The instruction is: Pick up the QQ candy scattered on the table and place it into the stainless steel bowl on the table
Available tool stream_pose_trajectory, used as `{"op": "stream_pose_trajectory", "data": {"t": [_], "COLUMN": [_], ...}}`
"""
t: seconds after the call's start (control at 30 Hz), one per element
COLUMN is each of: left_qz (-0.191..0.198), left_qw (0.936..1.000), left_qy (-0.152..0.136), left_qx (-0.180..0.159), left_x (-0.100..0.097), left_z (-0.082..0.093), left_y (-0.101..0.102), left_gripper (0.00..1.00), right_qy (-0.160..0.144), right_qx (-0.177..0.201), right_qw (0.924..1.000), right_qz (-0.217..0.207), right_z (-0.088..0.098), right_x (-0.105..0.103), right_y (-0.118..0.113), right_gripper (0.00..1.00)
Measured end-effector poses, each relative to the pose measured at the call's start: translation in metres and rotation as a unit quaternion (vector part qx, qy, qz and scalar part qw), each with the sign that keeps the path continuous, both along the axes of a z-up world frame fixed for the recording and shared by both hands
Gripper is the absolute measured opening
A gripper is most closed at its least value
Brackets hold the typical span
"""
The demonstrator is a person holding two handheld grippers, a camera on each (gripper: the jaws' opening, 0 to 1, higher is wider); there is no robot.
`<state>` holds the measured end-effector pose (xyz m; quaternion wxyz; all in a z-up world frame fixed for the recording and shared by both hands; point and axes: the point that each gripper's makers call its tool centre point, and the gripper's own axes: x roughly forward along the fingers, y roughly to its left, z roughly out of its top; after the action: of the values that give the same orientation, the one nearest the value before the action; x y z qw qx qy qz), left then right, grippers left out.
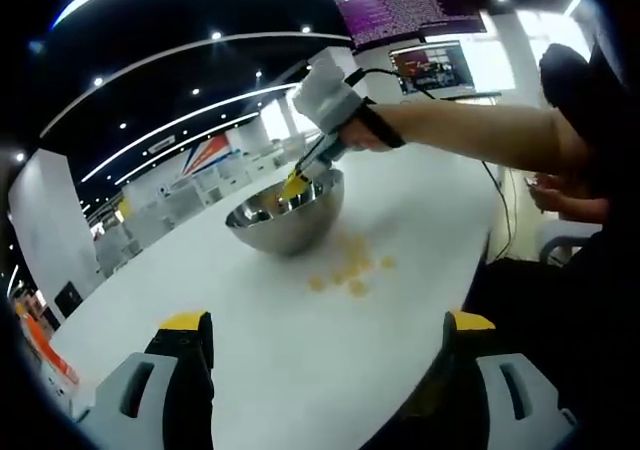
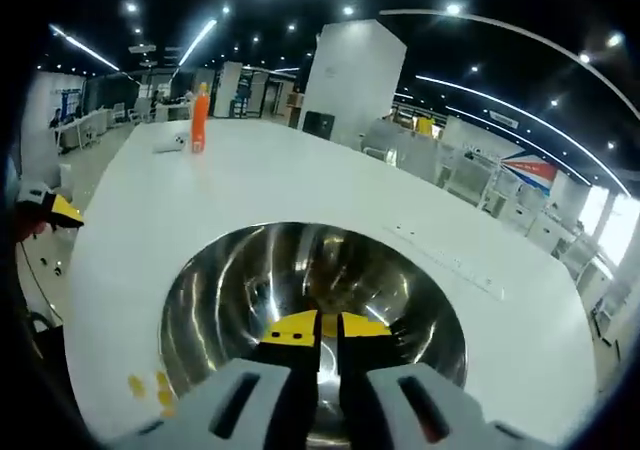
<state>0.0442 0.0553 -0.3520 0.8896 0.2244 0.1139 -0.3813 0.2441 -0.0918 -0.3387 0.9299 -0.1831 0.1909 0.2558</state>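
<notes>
Left gripper view: small yellow candies [image 1: 350, 270] (blurry, perhaps translucent) beside shiny bowl [image 1: 287, 220].

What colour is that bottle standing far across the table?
Orange bottle, seen best in the right gripper view.

Big open hall here, dark ceiling [image 2: 300, 0] overhead, crossed by long curved light strips [image 1: 180, 120] and dotted with small spotlights. Beyond the right gripper's reach, a thick white pillar [image 2: 350, 75] stands past the far edge of the broad white table [image 2: 260, 185]. Off to that gripper's left, desks sit in rows under bright lamps. Ahead of the left gripper, two monitors [image 1: 430, 65] glow up high, one above the other, and a red-and-blue banner [image 1: 205, 153] hangs against the far wall.
</notes>
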Motion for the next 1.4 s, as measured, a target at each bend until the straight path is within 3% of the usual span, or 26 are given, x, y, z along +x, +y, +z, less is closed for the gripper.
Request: {"op": "stream_pose_trajectory", "data": {"t": [0.17,0.27,0.37,0.73,0.93,1.1,1.4], "left_qz": [-0.002,-0.003,-0.004,-0.001,0.0,0.0,-0.002], "left_qw": [1.0,1.0,1.0,1.0,1.0,1.0,1.0], "left_qy": [-0.002,-0.006,-0.005,-0.006,-0.007,-0.007,-0.009], "left_qx": [-0.002,-0.004,-0.004,-0.003,-0.004,-0.003,-0.004], "left_x": [-0.002,-0.004,-0.005,-0.003,-0.002,-0.003,-0.003], "left_z": [0.001,0.003,0.003,0.003,0.004,0.004,0.005], "left_y": [-0.002,-0.003,-0.003,-0.002,-0.002,-0.002,-0.005], "left_gripper": [0.95,0.95,0.95,0.95,0.95,0.95,0.95], "right_qy": [-0.004,-0.012,-0.015,-0.013,-0.02,-0.043,-0.123], "right_qx": [0.006,0.01,-0.001,-0.004,0.003,-0.002,0.014], "right_qw": [1.0,0.9998,0.9998,0.9999,0.9998,0.999,0.9923], "right_qz": [0.0,0.011,0.012,0.009,0.003,-0.004,-0.009], "right_z": [0.0,0.001,0.0,-0.001,0.008,0.031,0.115], "right_x": [-0.005,-0.007,-0.011,-0.012,-0.01,-0.011,-0.031], "right_y": [-0.001,0.003,0.002,-0.002,-0.009,-0.019,-0.031], "right_gripper": [0.08,0.31,0.22,0.23,0.23,0.23,0.23]}}
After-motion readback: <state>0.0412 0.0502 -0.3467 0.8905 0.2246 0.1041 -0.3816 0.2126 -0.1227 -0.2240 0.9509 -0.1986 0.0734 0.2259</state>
